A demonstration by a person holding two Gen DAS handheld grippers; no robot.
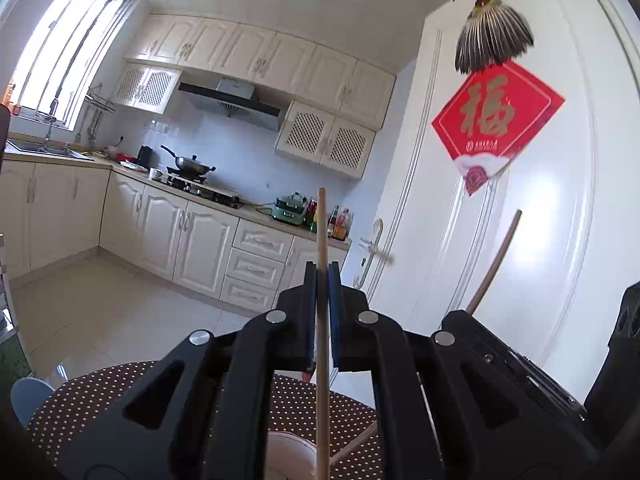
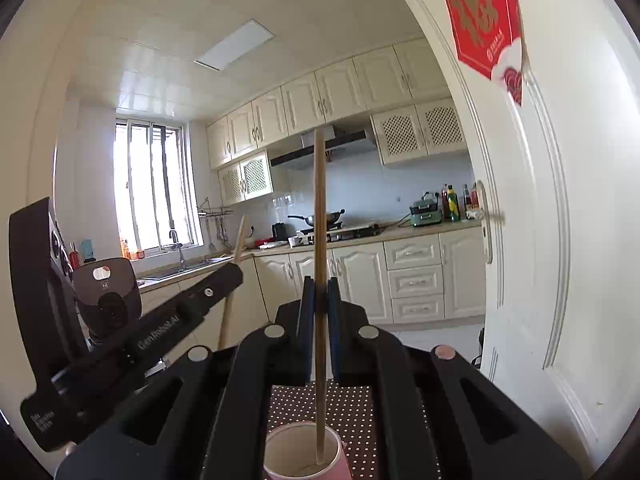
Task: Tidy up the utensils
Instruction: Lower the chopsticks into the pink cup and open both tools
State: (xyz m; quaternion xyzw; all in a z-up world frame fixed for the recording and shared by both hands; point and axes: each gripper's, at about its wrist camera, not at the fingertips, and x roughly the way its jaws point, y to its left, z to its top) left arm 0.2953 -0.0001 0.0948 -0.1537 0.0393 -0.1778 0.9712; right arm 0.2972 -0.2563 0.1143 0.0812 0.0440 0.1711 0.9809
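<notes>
While both tools point level toward the kitchen, we see our left gripper (image 1: 322, 270) pinching a wooden chopstick (image 1: 321, 240) upright, its lower end at six o'clock over a white bowl (image 1: 290, 456) on the polka-dot tablecloth (image 1: 100, 392). Our right gripper (image 2: 320, 286) pinches a second chopstick (image 2: 319, 220), whose tip stands inside a pink paper cup (image 2: 296, 440) at six o'clock.

Left gripper (image 1: 322, 270): I hold it level, jaws clamped on an upright chopstick (image 1: 321, 240).
Right gripper (image 2: 320, 284): level beside it, jaws clamped on another chopstick (image 2: 319, 208).
</notes>
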